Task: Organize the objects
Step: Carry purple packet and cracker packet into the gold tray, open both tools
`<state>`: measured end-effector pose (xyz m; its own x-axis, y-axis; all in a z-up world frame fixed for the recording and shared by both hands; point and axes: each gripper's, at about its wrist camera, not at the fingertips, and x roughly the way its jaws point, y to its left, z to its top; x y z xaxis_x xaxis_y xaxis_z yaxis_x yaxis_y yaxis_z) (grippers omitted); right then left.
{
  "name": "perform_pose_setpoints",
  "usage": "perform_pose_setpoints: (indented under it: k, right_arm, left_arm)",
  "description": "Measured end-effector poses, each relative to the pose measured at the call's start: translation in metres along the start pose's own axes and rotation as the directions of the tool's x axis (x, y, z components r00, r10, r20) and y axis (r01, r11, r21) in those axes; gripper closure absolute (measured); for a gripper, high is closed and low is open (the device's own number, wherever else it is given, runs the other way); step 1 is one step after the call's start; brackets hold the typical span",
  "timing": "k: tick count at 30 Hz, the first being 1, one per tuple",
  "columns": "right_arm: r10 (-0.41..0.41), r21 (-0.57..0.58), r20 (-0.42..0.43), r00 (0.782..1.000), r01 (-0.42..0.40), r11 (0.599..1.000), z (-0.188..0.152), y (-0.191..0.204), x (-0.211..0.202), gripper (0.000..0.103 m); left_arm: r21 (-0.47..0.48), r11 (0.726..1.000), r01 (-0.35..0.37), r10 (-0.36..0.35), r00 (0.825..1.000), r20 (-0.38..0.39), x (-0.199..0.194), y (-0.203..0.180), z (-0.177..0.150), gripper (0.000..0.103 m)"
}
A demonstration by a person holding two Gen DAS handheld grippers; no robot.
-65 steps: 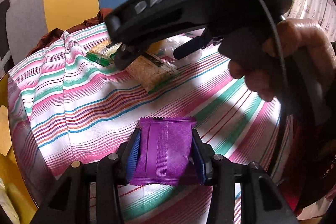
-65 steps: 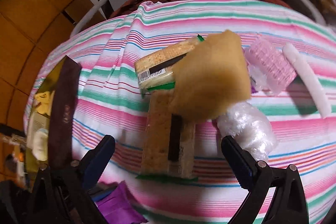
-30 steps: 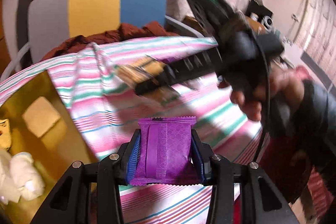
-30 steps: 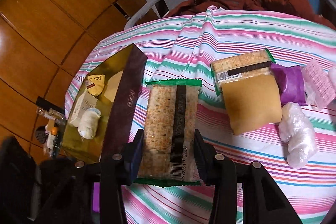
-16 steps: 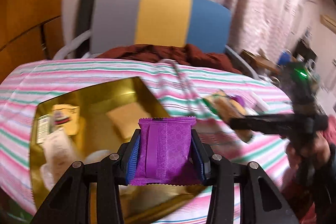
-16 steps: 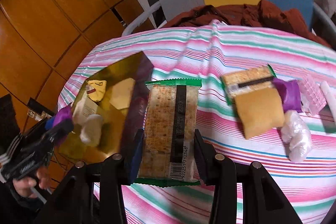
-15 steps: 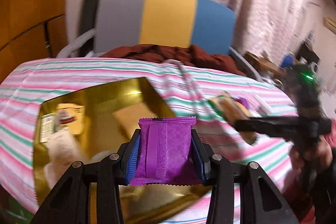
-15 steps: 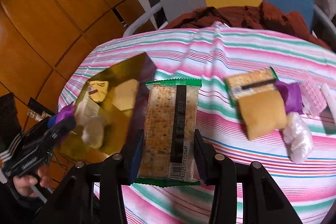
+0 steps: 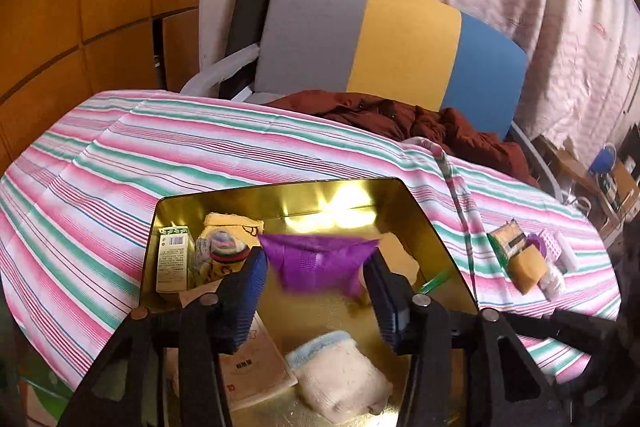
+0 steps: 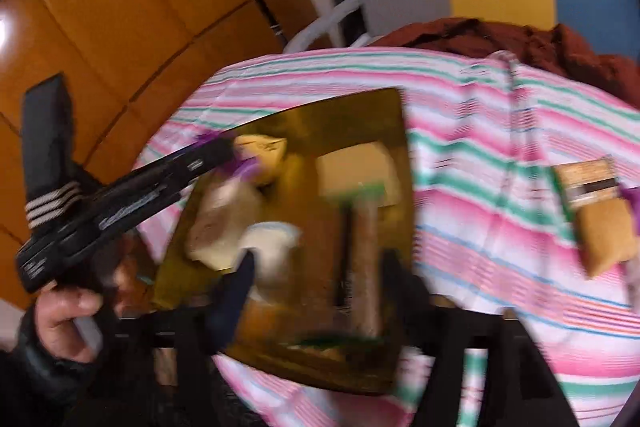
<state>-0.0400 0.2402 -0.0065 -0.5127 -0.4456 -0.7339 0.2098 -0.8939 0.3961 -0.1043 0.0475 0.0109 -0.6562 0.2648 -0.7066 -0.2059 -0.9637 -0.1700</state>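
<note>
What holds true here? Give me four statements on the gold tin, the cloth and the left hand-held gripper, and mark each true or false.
1. The left hand-held gripper hangs open over the gold rectangular metal tin. True.
2. The tin is empty. False: it holds a green-and-white carton and a white rolled cloth, among other things.
3. The tablecloth is plain white. False: it has pink, green and white stripes.
4. A chair with a grey, yellow and blue back stands beyond the table. True.
</note>
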Motion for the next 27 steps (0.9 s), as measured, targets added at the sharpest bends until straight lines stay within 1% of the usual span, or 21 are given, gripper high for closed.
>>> perform_pose_setpoints:
  k: [1, 3, 4, 6, 9, 11, 18, 22, 27]
  right_arm:
    - [-0.004, -0.011, -0.005, 1.000, 0.004, 1.000, -0.001, 0.004, 0.002, 0.022]
    - [-0.006, -0.021, -0.019, 1.000, 0.006, 1.000, -0.005, 0.010, 0.007, 0.022]
    - [-0.008, -0.022, -0.025, 1.000, 0.008, 1.000, -0.007, 0.012, 0.008, 0.022]
    - [-0.027, -0.030, -0.032, 0.999, 0.026, 0.999, -0.012, 0.015, 0.009, 0.022]
    - [-0.061, -0.045, -0.027, 0.998, 0.060, 0.997, -0.018, 0.021, 0.008, 0.020]
    - [-0.091, -0.053, -0.011, 0.996, 0.091, 0.994, -0.019, 0.024, 0.005, 0.015]
    - [-0.171, -0.075, 0.061, 0.983, 0.175, 0.982, -0.021, 0.033, -0.009, 0.006]
    - [-0.202, -0.086, 0.079, 0.976, 0.208, 0.974, -0.020, 0.036, -0.012, 0.003]
    - [-0.240, -0.098, 0.104, 0.965, 0.250, 0.963, -0.023, 0.041, -0.015, 0.002]
  left_arm:
    - [-0.009, 1.000, 0.003, -0.003, 1.000, 0.002, -0.001, 0.002, -0.001, 0.050]
    - [-0.018, 1.000, 0.005, -0.005, 1.000, 0.005, -0.003, 0.006, -0.002, 0.041]
    - [-0.020, 1.000, 0.005, -0.005, 1.000, 0.006, -0.005, 0.008, -0.004, 0.039]
    - [-0.020, 1.000, 0.013, -0.013, 1.000, 0.007, -0.007, 0.011, -0.006, 0.039]
    - [-0.025, 1.000, 0.002, -0.002, 1.000, 0.012, -0.012, 0.012, -0.012, 0.039]
    - [-0.026, 0.999, -0.020, 0.021, 1.000, 0.013, -0.015, 0.012, -0.018, 0.039]
    - [0.018, 0.998, -0.052, 0.051, 0.997, 0.060, -0.038, 0.004, -0.033, 0.039]
    - [0.038, 0.998, -0.057, 0.055, 0.997, 0.056, -0.043, 0.002, -0.041, 0.039]
    - [0.050, 0.998, -0.049, 0.047, 0.998, 0.037, -0.042, -0.002, -0.050, 0.039]
